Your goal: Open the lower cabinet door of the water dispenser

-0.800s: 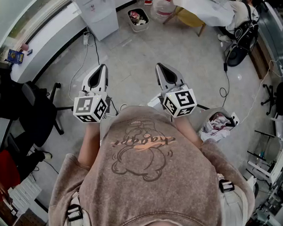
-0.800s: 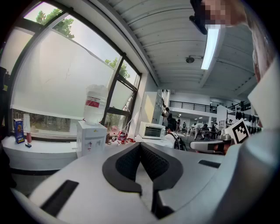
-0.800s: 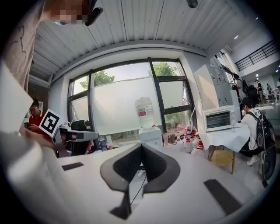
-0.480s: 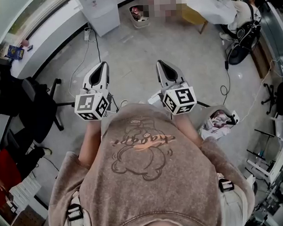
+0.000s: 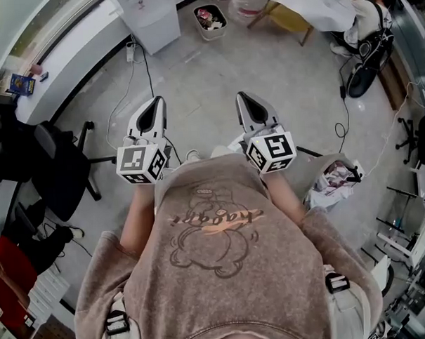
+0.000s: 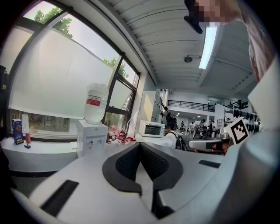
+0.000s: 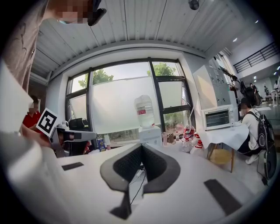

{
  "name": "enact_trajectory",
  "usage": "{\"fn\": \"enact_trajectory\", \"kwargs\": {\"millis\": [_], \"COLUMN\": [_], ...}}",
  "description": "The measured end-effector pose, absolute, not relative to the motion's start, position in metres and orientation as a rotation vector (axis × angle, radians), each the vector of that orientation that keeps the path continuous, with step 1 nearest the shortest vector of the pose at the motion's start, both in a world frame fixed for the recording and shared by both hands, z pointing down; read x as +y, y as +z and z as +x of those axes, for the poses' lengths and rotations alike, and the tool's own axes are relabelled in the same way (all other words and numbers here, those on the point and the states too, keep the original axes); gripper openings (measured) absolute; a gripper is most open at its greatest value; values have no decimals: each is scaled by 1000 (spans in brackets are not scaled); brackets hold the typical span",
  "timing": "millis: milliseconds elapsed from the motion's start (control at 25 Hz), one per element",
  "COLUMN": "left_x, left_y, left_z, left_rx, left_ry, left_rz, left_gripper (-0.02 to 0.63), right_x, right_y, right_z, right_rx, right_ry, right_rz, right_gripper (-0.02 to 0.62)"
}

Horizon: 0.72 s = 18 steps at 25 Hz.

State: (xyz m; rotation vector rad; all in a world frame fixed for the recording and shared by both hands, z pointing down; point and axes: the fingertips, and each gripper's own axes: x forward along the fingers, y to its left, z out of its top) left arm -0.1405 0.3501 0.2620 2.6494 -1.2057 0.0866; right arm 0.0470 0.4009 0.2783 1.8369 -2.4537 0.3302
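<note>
Left gripper (image 5: 153, 103) and right gripper (image 5: 247, 98) are both held in front of the person's body, jaws pressed together with nothing between them. The white boxy water dispenser with a clear bottle on top (image 5: 152, 17) stands well apart, across the grey floor by the window counter. Its lower door is too small to make out. Likely risks:
- tripping on the thin black floor cable (image 5: 145, 71) on the way over
- arriving with the jaws closed, so no grip on the door
- a hard pull rocking the dispenser

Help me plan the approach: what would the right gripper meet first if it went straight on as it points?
Probably the dispenser, lined up past the tips of the right gripper; only floor shows between, though depth is unclear.
</note>
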Motion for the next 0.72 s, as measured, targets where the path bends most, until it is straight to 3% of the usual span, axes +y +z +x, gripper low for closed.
{"fn": "enact_trajectory", "kwargs": {"millis": [720], "left_x": [256], "left_y": [294], "left_z": [-137], "left_rx": [-1254], "left_ry": [116], "left_rz": [2587], "left_gripper": [17], "right_x": [307], "right_y": [309], "right_z": [75], "right_rx": [-2416], "right_ry": [380], "right_rz": [1858], "right_gripper": [8]}}
